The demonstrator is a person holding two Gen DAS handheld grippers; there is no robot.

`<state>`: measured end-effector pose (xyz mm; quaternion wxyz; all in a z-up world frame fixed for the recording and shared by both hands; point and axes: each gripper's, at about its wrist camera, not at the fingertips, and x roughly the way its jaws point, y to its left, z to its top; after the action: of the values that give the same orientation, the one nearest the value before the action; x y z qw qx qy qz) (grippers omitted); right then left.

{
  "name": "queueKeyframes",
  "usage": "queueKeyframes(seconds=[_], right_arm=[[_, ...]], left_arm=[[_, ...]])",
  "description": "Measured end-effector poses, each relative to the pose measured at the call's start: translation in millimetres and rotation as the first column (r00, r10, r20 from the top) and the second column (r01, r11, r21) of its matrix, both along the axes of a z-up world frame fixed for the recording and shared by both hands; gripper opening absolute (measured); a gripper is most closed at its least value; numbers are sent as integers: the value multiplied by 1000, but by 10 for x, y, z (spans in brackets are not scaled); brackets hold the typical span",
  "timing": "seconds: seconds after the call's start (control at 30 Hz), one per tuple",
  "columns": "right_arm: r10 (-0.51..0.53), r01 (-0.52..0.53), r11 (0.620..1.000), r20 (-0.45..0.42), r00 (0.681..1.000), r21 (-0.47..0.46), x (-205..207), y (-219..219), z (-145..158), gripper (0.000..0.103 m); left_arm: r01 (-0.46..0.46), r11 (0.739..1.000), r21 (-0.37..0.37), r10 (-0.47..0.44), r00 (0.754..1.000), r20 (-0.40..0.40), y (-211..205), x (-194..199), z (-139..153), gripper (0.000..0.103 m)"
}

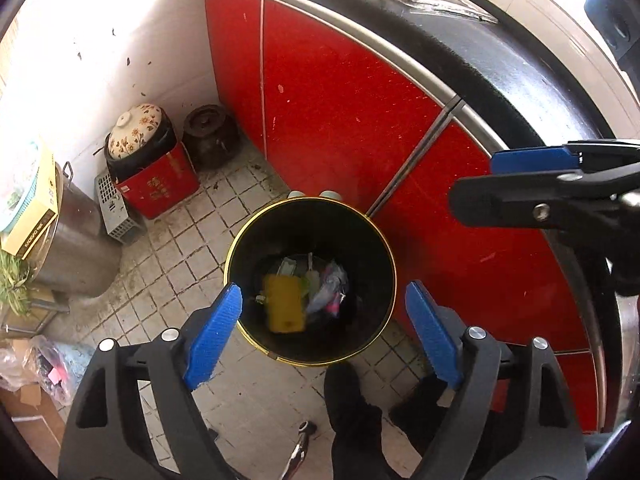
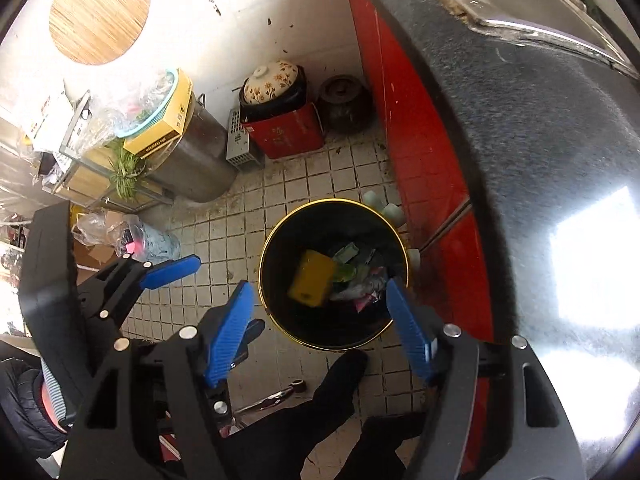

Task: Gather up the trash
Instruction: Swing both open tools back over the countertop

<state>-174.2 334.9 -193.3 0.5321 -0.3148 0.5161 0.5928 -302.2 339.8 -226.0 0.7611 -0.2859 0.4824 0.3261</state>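
A black trash bin with a gold rim (image 1: pixel 256 220) (image 2: pixel 280 224) stands on the tiled floor by the red cabinet. Inside lie a yellow sponge (image 1: pixel 284 306) (image 2: pixel 314 282) and crumpled wrappers (image 1: pixel 330 286) (image 2: pixel 360 280). My left gripper (image 1: pixel 322 314) hangs open and empty above the bin; it also shows at the left of the right wrist view (image 2: pixel 188 284). My right gripper (image 2: pixel 318 312) is open and empty above the bin's near rim. In the left wrist view it enters from the right (image 1: pixel 480 182), and its jaw gap cannot be judged there.
Red cabinet doors (image 1: pixel 340 120) under a dark countertop (image 2: pixel 540 160) run along the right. In the corner stand a red box (image 1: pixel 160 190), a floral-lidded pot (image 1: pixel 134 130), a dark jar (image 1: pixel 210 134) and a steel pot (image 2: pixel 192 160). My dark shoes (image 1: pixel 352 408) are below the bin.
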Motion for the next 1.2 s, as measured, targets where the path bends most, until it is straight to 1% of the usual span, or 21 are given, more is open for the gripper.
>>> queueKeyframes(seconds=[0.13,0.3,0.37,0.47,0.5,0.57,0.6,0.63,0.67,0.7,0.77,0.8,0.87,0.9,0.97,1.0,1.03,1.07,1.13,1.17,1.2], right_arm=[[-21,21,999,-3,1000,36,125,-147,186,67],[-106,105,988,7,994,114,478,-541,596,67],[-157,150,978,39,987,147,666,-773,779,69],[-272,253,949,80,959,189,1080,-1276,1050,72],[-328,305,930,87,941,206,1270,-1533,1148,72],[-398,370,902,97,912,223,1514,-1881,1245,72],[-455,422,877,113,883,231,1677,-2150,1297,72],[-494,459,857,121,861,233,1794,-2333,1335,72],[-535,498,834,127,835,236,1916,-2545,1363,72],[-589,550,798,130,797,244,2064,-2839,1394,72],[-661,619,744,143,737,252,2249,-3251,1426,72],[-705,661,705,154,692,257,2365,-3534,1443,72],[-755,709,653,165,634,265,2530,-3945,1453,72],[-788,741,615,175,590,269,2611,-4224,1452,72],[-824,779,567,169,541,269,2651,-4568,1410,72],[-847,805,531,161,506,264,2709,-4782,1380,72],[-862,822,507,157,482,261,2739,-4929,1360,72],[-879,841,477,149,453,256,2786,-5113,1332,72],[-898,863,439,141,416,250,2826,-5342,1305,73],[-909,877,415,135,393,243,2876,-5472,1277,73],[-915,883,402,132,381,242,2896,-5499,1268,73]], left_arm=[[31,999,17,-31,999,-7,-80,97,113,82],[106,991,84,-105,994,-6,-273,357,456,85],[139,984,111,-139,990,-3,-379,522,621,86],[195,972,130,-200,980,23,-577,857,866,91],[220,966,140,-225,974,26,-660,991,937,92],[291,943,159,-299,954,27,-891,1342,1073,92],[327,930,166,-336,941,30,-993,1507,1133,92],[373,911,177,-384,923,32,-1158,1765,1223,92],[395,901,180,-408,913,35,-1254,1901,1269,92],[437,882,175,-451,891,48,-1420,2132,1342,92],[491,854,173,-507,859,67,-1675,2429,1445,92],[517,838,173,-535,841,77,-1831,2591,1494,92],[575,801,169,-594,799,96,-2170,2893,1568,92],[594,787,169,-613,784,100,-2300,2976,1586,92],[652,739,170,-672,734,101,-2668,3200,1610,92],[675,717,171,-694,713,97,-2814,3276,1609,92],[695,698,173,-714,695,88,-2941,3343,1587,92],[711,681,175,-729,679,79,-3059,3405,1573,92],[733,660,168,-748,661,59,-3254,3551,1529,92],[737,656,161,-752,657,54,-3281,3616,1514,92],[740,656,151,-753,656,51,-3313,3686,1492,92]])
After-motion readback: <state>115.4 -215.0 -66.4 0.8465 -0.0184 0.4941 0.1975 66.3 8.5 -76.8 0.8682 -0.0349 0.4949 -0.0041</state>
